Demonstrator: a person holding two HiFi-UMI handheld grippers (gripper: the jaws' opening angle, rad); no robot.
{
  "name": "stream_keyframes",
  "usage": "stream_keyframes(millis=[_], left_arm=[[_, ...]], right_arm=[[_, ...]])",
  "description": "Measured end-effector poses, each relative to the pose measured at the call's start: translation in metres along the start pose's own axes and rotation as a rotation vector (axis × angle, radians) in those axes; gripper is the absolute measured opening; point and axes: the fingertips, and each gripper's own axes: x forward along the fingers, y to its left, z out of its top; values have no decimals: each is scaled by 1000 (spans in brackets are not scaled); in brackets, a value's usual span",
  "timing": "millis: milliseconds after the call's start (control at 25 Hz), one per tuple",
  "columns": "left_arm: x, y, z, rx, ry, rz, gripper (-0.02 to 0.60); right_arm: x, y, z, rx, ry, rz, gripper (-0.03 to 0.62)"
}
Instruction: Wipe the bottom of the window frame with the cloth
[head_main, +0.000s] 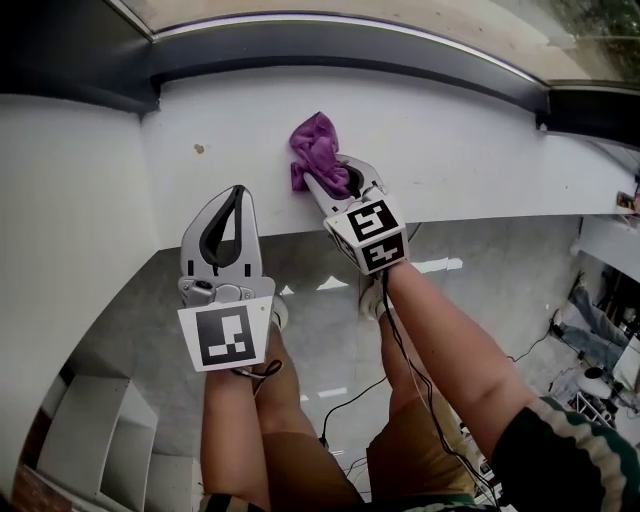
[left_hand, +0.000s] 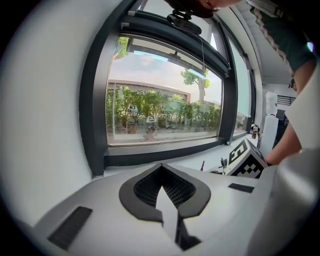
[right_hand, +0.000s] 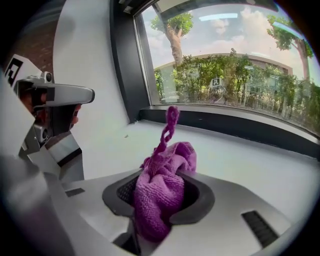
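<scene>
Right claw (head_main: 335, 182) pinching bunched purple cloth (head_main: 316, 148) over white sill (head_main: 470, 150), short of dark frame bottom (head_main: 350, 52). Left claw (head_main: 238, 192) pressed together, empty. Risk: wadded cloth drags loose, or hard claw tips scrape the frame if pressed too low

Left tongs (head_main: 238, 195): pale grey shells, black pads; left cube (head_main: 226, 336), white, black square marker, fitted at 6 o'clock end. Right tongs (head_main: 335, 185): built alike, right cube (head_main: 372, 232) marked on two faces. Black cable (head_main: 398, 345) trailed toward 6 o'clock. Tan shorts (head_main: 300, 470), dark green-and-white-striped sleeve (head_main: 560, 450) worn.
</scene>
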Motion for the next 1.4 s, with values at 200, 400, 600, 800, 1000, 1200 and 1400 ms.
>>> stream_keyframes(millis=[200, 400, 600, 800, 1000, 1200, 1400], left_arm=[[-11, 27, -8, -5, 8, 23, 7], [-24, 46, -12, -20, 13, 47, 8], [-36, 67, -21, -39, 18, 73, 6], [-56, 90, -20, -33, 22, 88, 7], [-58, 92, -22, -39, 21, 93, 6], [-55, 92, -30, -38, 30, 93, 8], [-56, 90, -33, -43, 32, 98, 6]], right_arm=[[18, 28, 9, -10, 8, 27, 144], [31, 50, 19, -46, 12, 50, 144], [50, 78, 29, -76, 19, 90, 144], [70, 129, 49, -124, 24, 150, 144], [83, 149, 54, -148, 41, 177, 144], [95, 157, 56, -153, 27, 187, 144], [101, 165, 57, -184, 29, 206, 144]])
